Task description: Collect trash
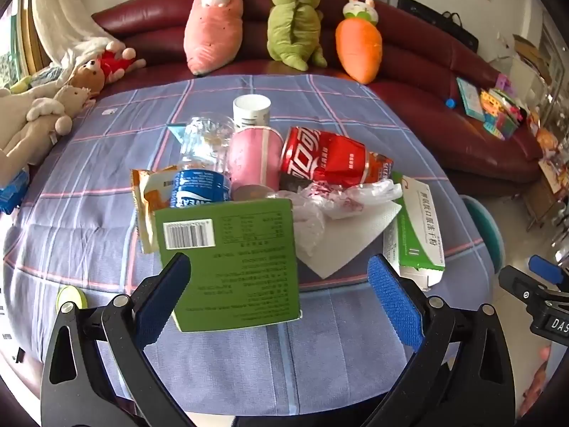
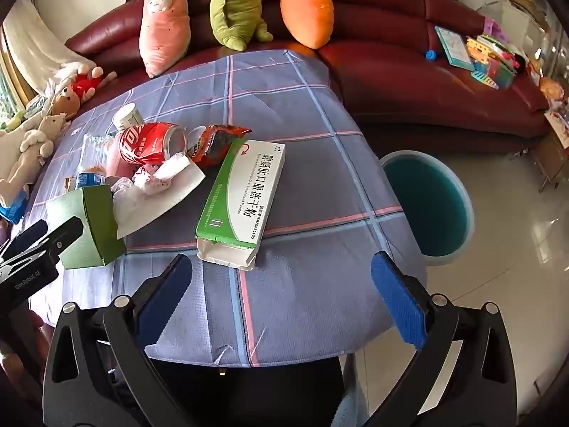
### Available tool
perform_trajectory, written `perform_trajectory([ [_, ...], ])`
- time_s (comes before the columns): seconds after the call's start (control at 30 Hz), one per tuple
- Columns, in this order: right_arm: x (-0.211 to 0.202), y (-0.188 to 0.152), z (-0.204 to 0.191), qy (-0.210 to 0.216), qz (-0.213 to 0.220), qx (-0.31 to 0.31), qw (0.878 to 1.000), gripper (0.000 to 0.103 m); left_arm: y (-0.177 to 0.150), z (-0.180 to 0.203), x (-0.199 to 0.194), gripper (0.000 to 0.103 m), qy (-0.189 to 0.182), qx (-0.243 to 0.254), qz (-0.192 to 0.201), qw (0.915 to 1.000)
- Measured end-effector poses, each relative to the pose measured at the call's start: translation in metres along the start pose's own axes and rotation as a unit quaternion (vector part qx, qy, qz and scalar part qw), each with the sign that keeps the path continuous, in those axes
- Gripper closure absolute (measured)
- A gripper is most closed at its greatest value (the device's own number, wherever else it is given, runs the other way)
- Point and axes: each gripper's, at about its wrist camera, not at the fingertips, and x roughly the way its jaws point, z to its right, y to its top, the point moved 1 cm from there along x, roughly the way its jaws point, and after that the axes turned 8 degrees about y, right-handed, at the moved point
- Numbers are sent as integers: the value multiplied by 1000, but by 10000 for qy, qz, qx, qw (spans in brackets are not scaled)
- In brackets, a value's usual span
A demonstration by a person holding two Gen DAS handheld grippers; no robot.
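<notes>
My left hand-held gripper [image 1: 279, 297] is spread wide around the near end of the green box [image 1: 231, 259], its jaws not pressing it. My right hand-held gripper [image 2: 281, 295] is released over the near edge of the surface [image 2: 302, 306], just short of the white-and-green medicine box [image 2: 242, 195]. The rest of the trash, a red can [image 1: 320, 158] among it, is heaped mid-surface, and the teal bin [image 2: 426, 203] stands on the floor off the right edge.

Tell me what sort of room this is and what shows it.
Most likely a home living room: a dark red leather sofa lined with plush toys such as a carrot, a table with a checked cloth bearing trash, and a teal bin on the tiled floor.
</notes>
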Motion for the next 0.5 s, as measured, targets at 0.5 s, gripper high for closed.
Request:
perform_trajectory([
  [0.5,1,-1,6,90,-156,182,9997,6,0,-7,-8,4,51,88,150,9998],
])
